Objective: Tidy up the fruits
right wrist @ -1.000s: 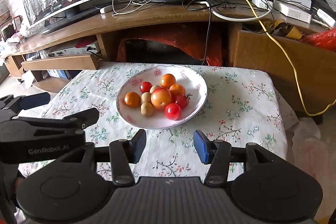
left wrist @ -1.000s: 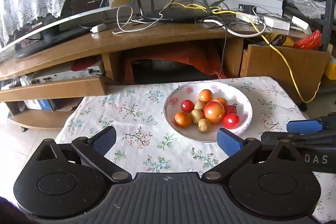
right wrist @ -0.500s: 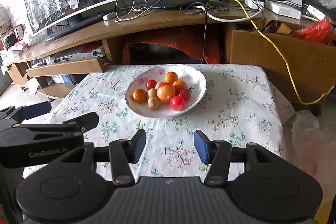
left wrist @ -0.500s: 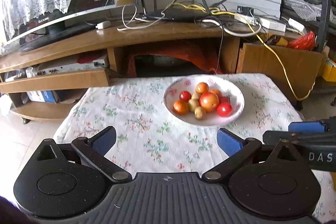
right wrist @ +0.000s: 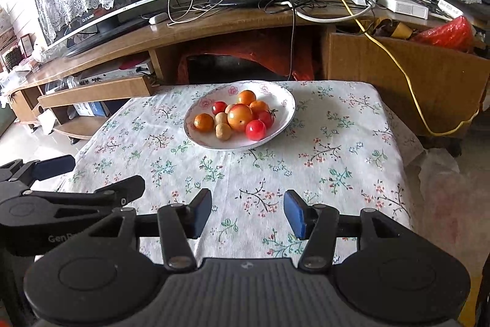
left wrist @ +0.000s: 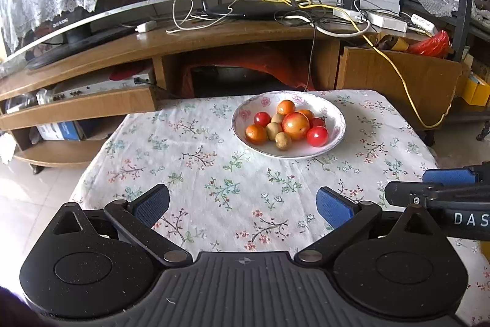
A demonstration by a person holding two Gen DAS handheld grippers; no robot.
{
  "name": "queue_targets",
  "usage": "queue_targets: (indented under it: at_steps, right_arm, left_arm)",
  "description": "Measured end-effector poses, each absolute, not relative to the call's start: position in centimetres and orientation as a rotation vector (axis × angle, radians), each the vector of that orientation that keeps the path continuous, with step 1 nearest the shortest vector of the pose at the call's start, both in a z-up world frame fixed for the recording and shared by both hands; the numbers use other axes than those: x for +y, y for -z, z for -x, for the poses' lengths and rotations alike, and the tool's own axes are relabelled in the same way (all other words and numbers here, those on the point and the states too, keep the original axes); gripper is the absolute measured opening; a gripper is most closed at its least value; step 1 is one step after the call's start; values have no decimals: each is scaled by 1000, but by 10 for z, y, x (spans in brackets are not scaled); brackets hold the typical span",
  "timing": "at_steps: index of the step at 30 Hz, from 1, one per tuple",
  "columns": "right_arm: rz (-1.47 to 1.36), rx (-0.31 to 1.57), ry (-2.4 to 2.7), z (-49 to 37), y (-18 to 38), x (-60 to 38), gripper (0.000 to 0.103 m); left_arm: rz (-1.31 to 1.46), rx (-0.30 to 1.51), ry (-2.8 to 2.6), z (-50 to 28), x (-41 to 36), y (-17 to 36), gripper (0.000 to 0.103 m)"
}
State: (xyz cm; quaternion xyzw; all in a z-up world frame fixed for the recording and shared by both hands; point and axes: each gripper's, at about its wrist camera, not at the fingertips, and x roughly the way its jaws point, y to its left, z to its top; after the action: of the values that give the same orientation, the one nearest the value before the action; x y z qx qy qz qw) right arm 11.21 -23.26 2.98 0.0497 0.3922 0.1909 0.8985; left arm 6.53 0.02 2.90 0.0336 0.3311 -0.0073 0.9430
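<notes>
The fruits [left wrist: 286, 126] are piled in a bowl [left wrist: 337, 124] at the far side of a table [left wrist: 214, 173]. The left gripper [left wrist: 243, 206] is held wide apart, with nothing between its jaws. The right gripper [right wrist: 247, 212] is parted more narrowly and is also empty, well short of the bowl.

A worktop [left wrist: 214, 173] under a flowered cloth lies bare from its near edge up to a plate [left wrist: 337, 124] of fruit at the far side, leaving open passage. The left gripper [left wrist: 242, 204] and right gripper [right wrist: 248, 212] hover side by side over the near edge, jaws apart and empty. Behind the plate, a cluttered wooden TV stand [left wrist: 214, 39] blocks the way.
</notes>
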Motion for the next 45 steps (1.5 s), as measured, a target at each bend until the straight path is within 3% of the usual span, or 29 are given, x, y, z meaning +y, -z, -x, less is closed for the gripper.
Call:
queue_targets:
  at_steps: [45]
  right_arm:
    - [-91, 850, -388, -63, -21, -234, 52]
  left_arm:
    - [-12, 778, 44, -29, 0, -17, 103]
